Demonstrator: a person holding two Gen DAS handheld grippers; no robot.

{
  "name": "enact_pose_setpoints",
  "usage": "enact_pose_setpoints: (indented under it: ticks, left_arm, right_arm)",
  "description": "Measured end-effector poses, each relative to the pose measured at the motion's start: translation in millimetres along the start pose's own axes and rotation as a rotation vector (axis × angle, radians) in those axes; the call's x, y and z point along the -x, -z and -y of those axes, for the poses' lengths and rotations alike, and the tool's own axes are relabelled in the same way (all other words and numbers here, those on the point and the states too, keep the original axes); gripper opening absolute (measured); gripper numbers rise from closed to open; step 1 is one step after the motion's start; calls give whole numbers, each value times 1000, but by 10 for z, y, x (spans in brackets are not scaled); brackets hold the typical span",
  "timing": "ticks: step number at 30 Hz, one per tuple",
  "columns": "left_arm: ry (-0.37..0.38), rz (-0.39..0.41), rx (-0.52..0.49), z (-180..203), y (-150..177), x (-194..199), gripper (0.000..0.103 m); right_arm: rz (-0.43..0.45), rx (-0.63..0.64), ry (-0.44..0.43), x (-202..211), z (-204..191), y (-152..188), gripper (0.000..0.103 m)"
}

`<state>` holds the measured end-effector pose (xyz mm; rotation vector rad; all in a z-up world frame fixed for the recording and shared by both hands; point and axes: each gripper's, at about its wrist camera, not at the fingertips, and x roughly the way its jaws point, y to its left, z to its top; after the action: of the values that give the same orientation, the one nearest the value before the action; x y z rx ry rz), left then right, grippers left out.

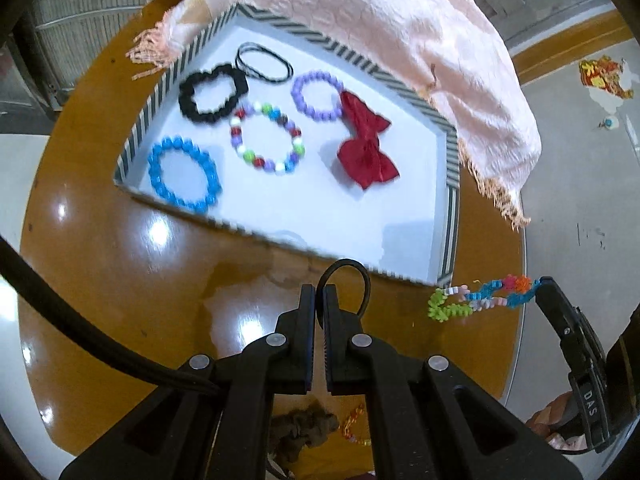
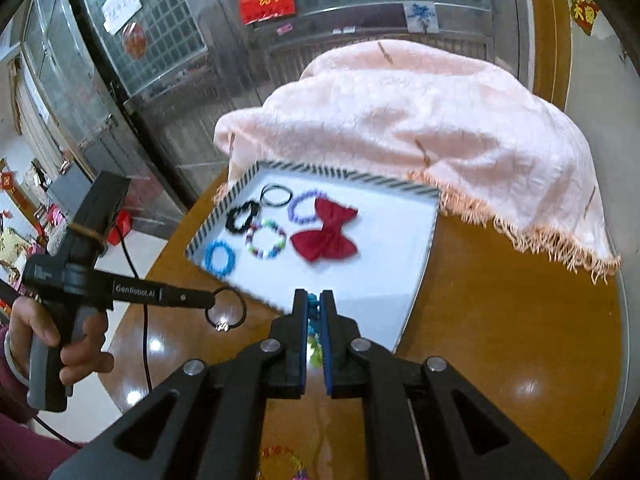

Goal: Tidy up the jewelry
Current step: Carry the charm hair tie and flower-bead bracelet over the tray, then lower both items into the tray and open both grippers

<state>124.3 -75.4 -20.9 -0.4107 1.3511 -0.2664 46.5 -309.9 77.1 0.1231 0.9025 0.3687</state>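
A white tray with a striped rim sits on the round brown table. In it lie a blue bead bracelet, a multicoloured bead bracelet, a purple bracelet, a black scrunchie, thin black hair ties and a red bow. My left gripper is shut on a thin black hair tie, held above the table before the tray. My right gripper is shut on a colourful braided bracelet, which dangles near the tray's right corner.
A pink fringed cloth is draped behind the tray and over its far rim. A brown scrunchie and an orange bead piece lie on the table under my left gripper. A hand holds the left gripper's handle.
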Motion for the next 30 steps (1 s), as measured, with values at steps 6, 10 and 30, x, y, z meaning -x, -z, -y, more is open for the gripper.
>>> enact_pose_setpoints:
  ticks: [6, 10, 30]
  left_arm:
    - [-13, 24, 12, -1, -207, -19, 3]
    - [-27, 20, 17, 13, -329, -133, 3]
    - [-80, -64, 75, -41, -651, -806, 3]
  right_arm:
    - [-18, 4, 19, -269, 69, -173, 6]
    - [-55, -1, 9, -550, 144, -279, 6]
    - [-187, 2, 87, -1883, 675, -929, 6]
